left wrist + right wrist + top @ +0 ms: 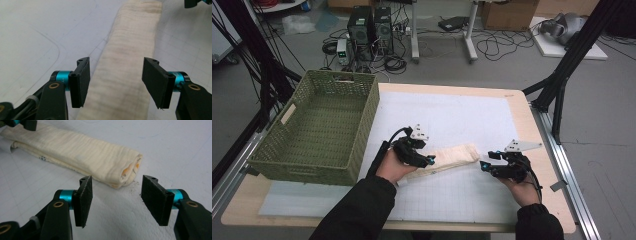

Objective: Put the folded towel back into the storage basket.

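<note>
Looking at the tabletop (522,115): green wicker basket (319,125) sits well left of both tongs, nothing in it as far as I can see. Folded cream cloth (452,156) lies flat between the two. Left tongs (424,160) released, jaws straddling the cloth's near end. Right tongs (486,165) released too, just short of the far end, not touching. My read: grab both ends low, catch every layer, lift level so the fold holds.
</note>
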Available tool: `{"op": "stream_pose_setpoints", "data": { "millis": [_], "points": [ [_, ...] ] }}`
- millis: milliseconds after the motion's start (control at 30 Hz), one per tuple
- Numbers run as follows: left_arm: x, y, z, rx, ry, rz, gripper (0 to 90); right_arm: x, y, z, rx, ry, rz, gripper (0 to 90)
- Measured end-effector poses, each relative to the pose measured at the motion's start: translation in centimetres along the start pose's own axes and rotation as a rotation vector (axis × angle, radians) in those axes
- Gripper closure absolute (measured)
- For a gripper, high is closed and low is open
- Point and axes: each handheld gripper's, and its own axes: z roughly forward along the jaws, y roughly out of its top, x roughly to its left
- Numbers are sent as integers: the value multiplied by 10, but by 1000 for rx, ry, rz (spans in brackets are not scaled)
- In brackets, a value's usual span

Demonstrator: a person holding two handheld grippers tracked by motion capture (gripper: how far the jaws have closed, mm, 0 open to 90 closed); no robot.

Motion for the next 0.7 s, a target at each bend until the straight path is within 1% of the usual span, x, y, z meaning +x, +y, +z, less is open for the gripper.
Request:
{"op": "stream_pose_setpoints", "data": {
  "millis": [33, 100, 133, 167, 233, 300, 333, 367, 400, 433, 467, 500, 533, 600, 633, 700],
  "points": [
    [0, 3, 3, 22, -5, 13, 391, 1, -1, -3, -5, -2, 1, 405],
    [0, 9, 9, 39, -25, 17, 384, 1, -4, -7, -19, 1, 10, 373],
    [-1, 12, 12, 53, -30, 39, 380, 1, -5, -9, -18, -3, 7, 354],
    [-2, 15, 15, 76, -28, 56, 379, 1, -6, -11, -22, -6, 14, 346],
    [-2, 20, 20, 105, -43, 79, 368, 0, -9, -14, -24, -2, 11, 335],
    [-1, 22, 24, 114, -53, 82, 365, 1, -12, -16, -20, -7, 4, 306],
    [-1, 22, 26, 127, -61, 89, 357, 0, -13, -17, -22, -2, 10, 299],
    [0, 21, 28, 137, -66, 95, 352, 0, -14, -18, -25, 1, 5, 296],
    [1, 20, 31, 148, -72, 95, 349, 0, -15, -19, -26, 2, 4, 291],
    [2, 19, 33, 152, -78, 81, 345, 0, -16, -20, -25, 2, 3, 288],
    [3, 19, 34, 166, -75, 83, 343, 0, -17, -20, -23, 6, 6, 287],
    [4, 18, 37, 180, -76, 67, 342, 0, -17, -20, -22, 6, 5, 286],
    [4, 17, 39, 178, -80, 58, 337, 0, -18, -20, -17, 5, 2, 283],
    [2, 17, 44, 193, -91, 67, 337, 0, -19, -20, -13, 7, 4, 280],
    [1, 16, 46, 203, -102, 66, 337, -1, -19, -19, -14, 9, 2, 280],
    [1, 15, 51, 218, -109, 61, 334, 0, -18, -19, -14, 10, -1, 281]
  ]
}}
